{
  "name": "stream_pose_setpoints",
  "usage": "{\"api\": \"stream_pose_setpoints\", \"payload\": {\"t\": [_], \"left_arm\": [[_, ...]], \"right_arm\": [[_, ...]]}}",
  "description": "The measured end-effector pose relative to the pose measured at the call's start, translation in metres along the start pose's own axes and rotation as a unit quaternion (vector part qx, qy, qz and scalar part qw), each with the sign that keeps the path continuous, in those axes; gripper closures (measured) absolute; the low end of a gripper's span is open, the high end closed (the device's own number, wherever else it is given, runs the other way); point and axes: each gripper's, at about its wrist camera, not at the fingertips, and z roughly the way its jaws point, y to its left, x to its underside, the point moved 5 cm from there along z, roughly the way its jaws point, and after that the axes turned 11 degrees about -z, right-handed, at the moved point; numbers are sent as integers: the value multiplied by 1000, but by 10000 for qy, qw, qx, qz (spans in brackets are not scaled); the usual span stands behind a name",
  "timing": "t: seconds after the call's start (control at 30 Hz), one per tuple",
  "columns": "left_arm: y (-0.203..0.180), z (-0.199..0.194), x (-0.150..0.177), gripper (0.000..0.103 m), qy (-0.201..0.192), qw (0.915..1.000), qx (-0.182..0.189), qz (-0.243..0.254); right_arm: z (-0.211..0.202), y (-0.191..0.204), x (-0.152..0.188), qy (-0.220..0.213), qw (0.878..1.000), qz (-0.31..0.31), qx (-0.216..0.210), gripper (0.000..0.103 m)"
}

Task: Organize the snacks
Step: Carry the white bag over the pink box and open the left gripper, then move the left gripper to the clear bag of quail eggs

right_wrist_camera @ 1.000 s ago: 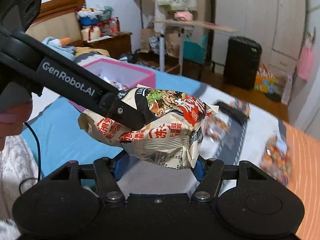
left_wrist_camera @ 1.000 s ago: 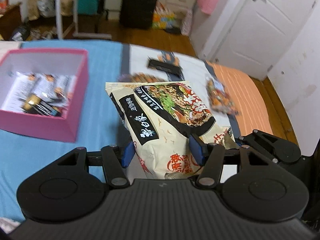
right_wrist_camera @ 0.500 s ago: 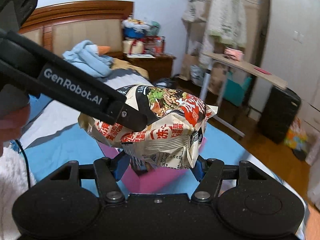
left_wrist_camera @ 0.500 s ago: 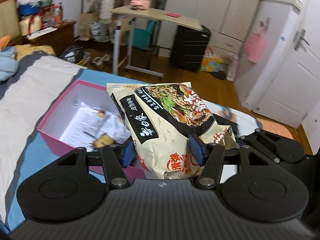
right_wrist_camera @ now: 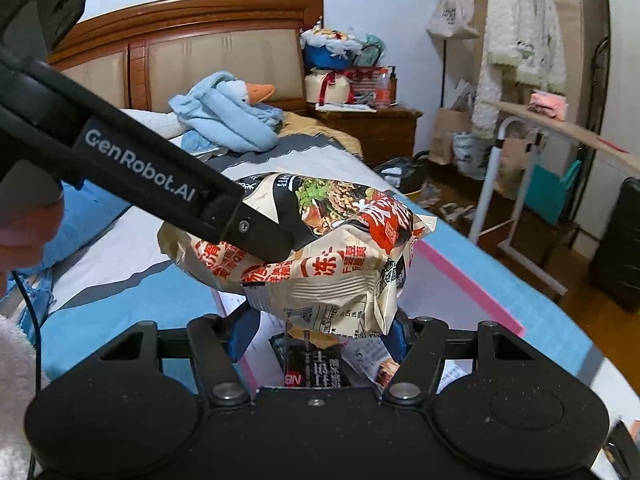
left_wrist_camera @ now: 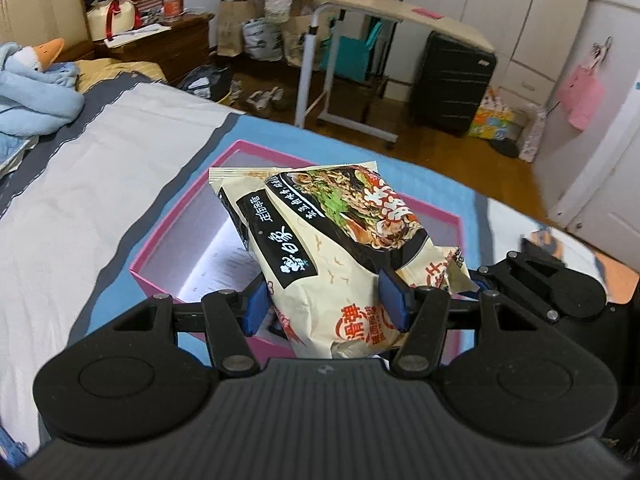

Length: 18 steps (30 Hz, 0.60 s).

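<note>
Now the noodle pack (left_wrist_camera: 332, 248) hangs directly above the pink box (left_wrist_camera: 448, 220), gripped by both tools at once. In the left wrist view the left gripper (left_wrist_camera: 326, 306) pinches the pack's lower end between its blue pads (left_wrist_camera: 390, 300). In the right wrist view the right gripper (right_wrist_camera: 316, 330) clamps the same pack from underneath, while the other tool's black finger presses across the pack's top.

A second ago the box sat off to the left on the blue sheet (left_wrist_camera: 432, 184), with the pack held over the open bed and other snack bags visible beyond it. Since then both hands have swung the pack sideways, and the box has come underneath it. Neither grip has loosened on the way.

Inside the box, the right wrist view shows a dark snack packet (right_wrist_camera: 316, 364) and printed paper already lying on the bottom. The carry looks finished; what seems left is lowering the pack and letting go so it lands inside the walls.
</note>
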Motion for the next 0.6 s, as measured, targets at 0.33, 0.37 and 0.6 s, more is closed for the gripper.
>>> {"api": "stream_pose_setpoints", "payload": {"t": [0.33,0.37,0.6], "left_arm": [[34,59,-18,43,371,9976,-406,-421],[36,59,-18,43,264,9972,-577,-396],[11,23,-17,39,74,9995,-192,221]], "right_arm": [[48,-2,1,488,9984,-263,63,23],[46,-1,2,576,9977,-325,143,17],[-19,7,11,505,9937,-780,631,16]]}}
